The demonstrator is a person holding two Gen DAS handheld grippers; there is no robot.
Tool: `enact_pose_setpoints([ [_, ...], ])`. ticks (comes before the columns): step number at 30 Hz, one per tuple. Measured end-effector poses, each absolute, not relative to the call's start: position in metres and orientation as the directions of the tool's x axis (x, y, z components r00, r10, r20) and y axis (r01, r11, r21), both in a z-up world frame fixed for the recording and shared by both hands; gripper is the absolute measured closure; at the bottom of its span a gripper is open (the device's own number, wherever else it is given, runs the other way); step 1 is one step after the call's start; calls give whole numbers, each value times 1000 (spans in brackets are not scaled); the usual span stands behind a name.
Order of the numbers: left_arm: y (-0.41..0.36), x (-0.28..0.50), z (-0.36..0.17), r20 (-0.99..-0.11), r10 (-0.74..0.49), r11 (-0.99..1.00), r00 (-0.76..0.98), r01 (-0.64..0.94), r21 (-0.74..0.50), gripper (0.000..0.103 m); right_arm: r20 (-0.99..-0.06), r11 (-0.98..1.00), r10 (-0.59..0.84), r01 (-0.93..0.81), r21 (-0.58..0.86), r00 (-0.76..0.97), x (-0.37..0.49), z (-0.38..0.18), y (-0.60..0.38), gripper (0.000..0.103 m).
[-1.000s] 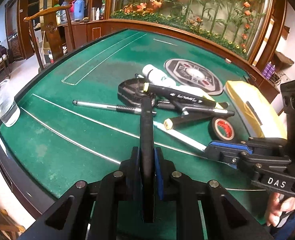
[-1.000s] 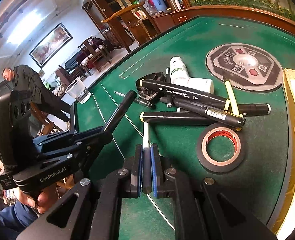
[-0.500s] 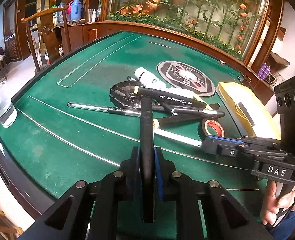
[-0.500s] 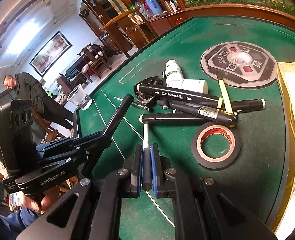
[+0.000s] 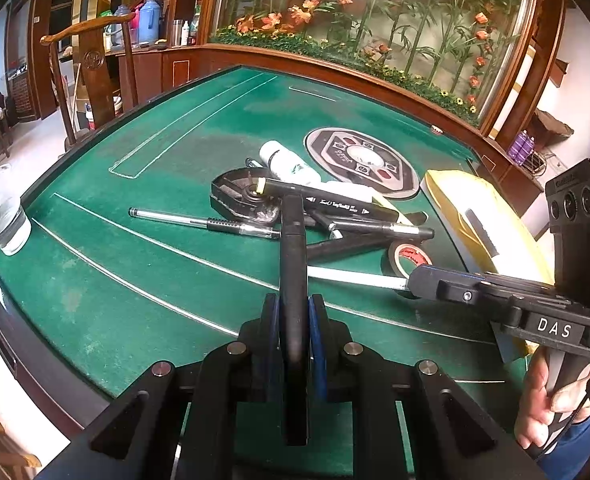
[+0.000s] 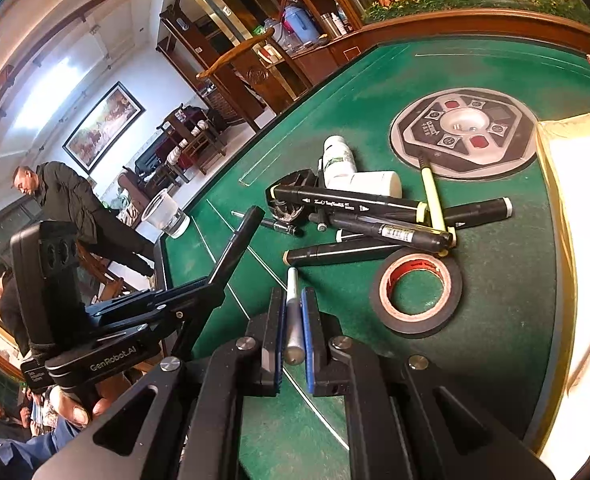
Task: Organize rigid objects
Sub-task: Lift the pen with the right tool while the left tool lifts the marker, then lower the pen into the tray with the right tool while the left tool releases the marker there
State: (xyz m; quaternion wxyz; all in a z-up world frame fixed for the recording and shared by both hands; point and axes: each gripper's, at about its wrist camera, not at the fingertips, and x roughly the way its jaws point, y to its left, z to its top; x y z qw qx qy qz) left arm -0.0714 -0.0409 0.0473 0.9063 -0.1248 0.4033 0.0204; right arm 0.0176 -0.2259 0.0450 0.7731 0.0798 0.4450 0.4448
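My left gripper (image 5: 293, 312) is shut on a black marker (image 5: 293, 240) that points forward over the green felt table (image 5: 135, 280). My right gripper (image 6: 293, 320) is shut on a slim white pen (image 6: 292, 300), whose far end reaches toward the pile; the same white pen (image 5: 355, 278) shows in the left wrist view. Ahead lies a pile of black markers (image 6: 347, 200) with a yellow pen (image 6: 433, 196), a white bottle (image 6: 337, 160), a black round case (image 5: 239, 196) and a black tape roll (image 6: 417, 292). A clear pen (image 5: 199, 220) lies apart on the left.
A yellow box (image 5: 483, 220) sits at the table's right side. A grey round panel (image 6: 463, 132) is set in the felt behind the pile. A glass of water (image 5: 3, 216) stands at the left corner. A wooden chair (image 5: 91, 60) and people stand beyond the table's edge.
Both grippers stay shut on their pens and have shifted only slightly over the table. The pile has not moved.
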Motion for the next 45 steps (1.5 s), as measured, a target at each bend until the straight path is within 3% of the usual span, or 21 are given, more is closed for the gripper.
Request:
enact_pose_setpoints([
  [17,-42,-58,42,-747,-117,957,654,-126,-261,88,-557,576,793,-605,550,248,21,66,-258,96],
  [26,-57,-54,49,-746,-143,960,650,-93,-264,88,-476,657,754,-529,537,452,29,96,-346,96],
  [35,-113,-34,81,-722,-234,962,651,49,-268,88,-524,842,515,-286,457,679,47,85,-440,96],
  [39,-159,-19,94,-712,-303,951,633,147,-274,88,-586,901,404,-195,387,702,55,73,-445,96],
  [45,-232,12,95,-725,-369,929,582,255,-268,88,-654,921,360,-140,364,665,67,56,-446,96],
])
